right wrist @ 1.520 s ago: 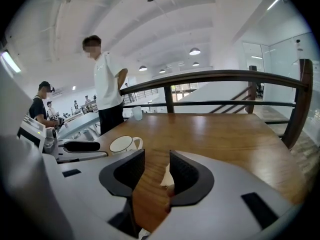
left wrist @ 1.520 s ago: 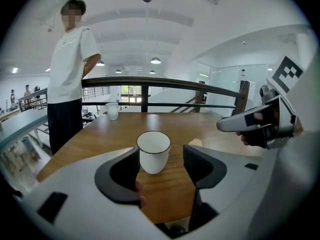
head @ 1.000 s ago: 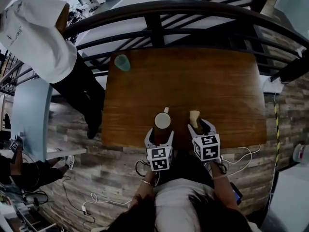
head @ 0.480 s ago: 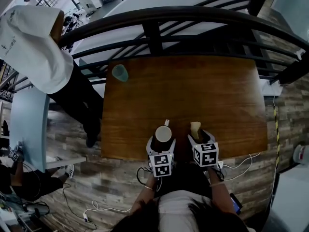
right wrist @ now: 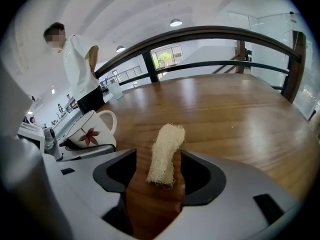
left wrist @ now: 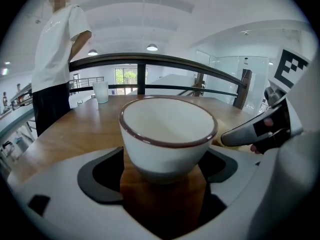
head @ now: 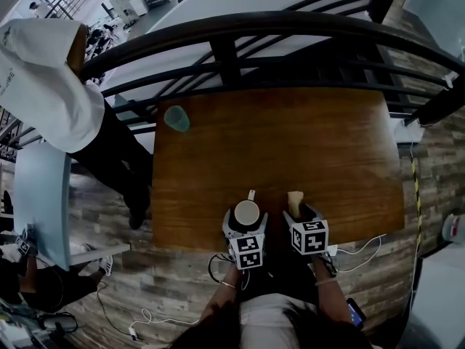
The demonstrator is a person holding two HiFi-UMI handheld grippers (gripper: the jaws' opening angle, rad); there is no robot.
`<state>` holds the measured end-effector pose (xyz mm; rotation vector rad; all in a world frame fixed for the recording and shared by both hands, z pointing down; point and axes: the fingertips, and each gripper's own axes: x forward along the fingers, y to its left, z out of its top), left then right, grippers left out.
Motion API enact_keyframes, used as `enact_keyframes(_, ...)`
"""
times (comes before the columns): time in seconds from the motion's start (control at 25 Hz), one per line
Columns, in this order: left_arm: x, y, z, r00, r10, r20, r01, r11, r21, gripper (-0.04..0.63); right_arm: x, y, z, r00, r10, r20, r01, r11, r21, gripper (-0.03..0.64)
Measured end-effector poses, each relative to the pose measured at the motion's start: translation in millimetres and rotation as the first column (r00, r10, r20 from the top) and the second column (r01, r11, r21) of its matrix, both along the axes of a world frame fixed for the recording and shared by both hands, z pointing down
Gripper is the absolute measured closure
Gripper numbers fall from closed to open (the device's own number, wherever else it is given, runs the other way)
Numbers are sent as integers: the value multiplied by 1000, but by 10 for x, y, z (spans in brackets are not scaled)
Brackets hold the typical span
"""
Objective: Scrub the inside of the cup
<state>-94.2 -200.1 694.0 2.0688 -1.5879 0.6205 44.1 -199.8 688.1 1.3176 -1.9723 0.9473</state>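
A white cup (head: 246, 211) with a dark red rim and a handle stands upright on the wooden table (head: 312, 144) near its front edge. My left gripper (head: 245, 225) straddles it. In the left gripper view the cup (left wrist: 167, 134) sits between the jaws, which have just been opening and now stand off its sides. A pale loofah sponge (head: 293, 201) lies just right of the cup. It (right wrist: 165, 154) rests on the wood between the jaws of my right gripper (right wrist: 156, 179), which have also just been opening, with a gap on either side. The cup's red flower print (right wrist: 90, 135) shows there.
A translucent teal tumbler (head: 175, 118) stands at the table's far left corner. A dark metal railing (head: 240, 27) runs along the far side. A person in a white shirt (head: 43, 71) stands off the left end. Cables lie on the floor below the front edge.
Both grippers have come down toward the table with the cup and the sponge. Their jaws stand wider apart than a second ago. The tumbler has not moved on the table.
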Motion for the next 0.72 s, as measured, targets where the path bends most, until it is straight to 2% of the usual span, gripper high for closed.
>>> enact_keyframes(0.24,41,-70,116,1000,-30,8,30,999,30,126,17,3,57,1000,18,-3,-18,1000,-17,345)
enact_keyframes(0.52,99,-176,117,997,-53,63,50,997,52,126,53,-33,105,999,29,-15,-29,999,-17,345)
enact_keyframes(0.72,87,-225,106,995,-57,80,52,997,52,157,68,-19,105,997,35,-67,-35,999,9,345)
